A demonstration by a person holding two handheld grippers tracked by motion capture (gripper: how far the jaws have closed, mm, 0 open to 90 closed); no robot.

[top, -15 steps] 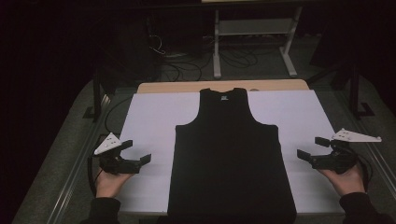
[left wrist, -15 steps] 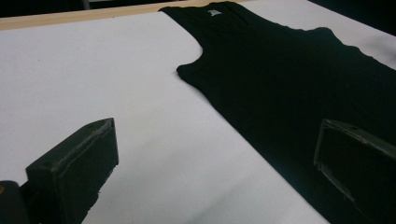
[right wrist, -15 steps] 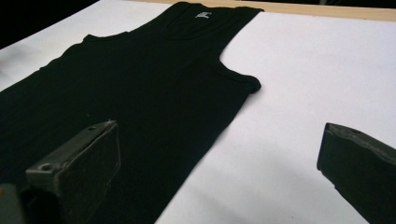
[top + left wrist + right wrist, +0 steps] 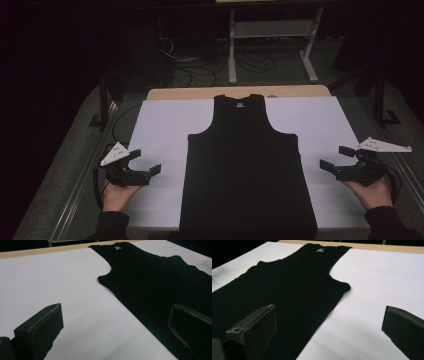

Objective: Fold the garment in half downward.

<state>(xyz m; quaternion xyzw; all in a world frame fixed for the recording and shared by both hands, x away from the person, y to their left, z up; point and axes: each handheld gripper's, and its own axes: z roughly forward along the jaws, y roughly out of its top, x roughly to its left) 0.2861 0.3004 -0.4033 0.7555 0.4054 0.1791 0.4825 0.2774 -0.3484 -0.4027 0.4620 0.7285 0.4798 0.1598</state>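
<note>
black tank top (image 4: 247,170) is lying flat at table centre, neck to 12 o'clock | left gripper (image 4: 144,164) at 9, right gripper (image 4: 334,159) at 3, both gaping, empty | risk: pinching one layer, cloth bunching

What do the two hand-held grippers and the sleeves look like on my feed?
Both are black. The left hand-held gripper and right hand-held gripper each carry a pale grey three-cornered plate on top and end in blocky black jaws. A dark cable trails from the left one. Sleeves are dark, long.
</note>
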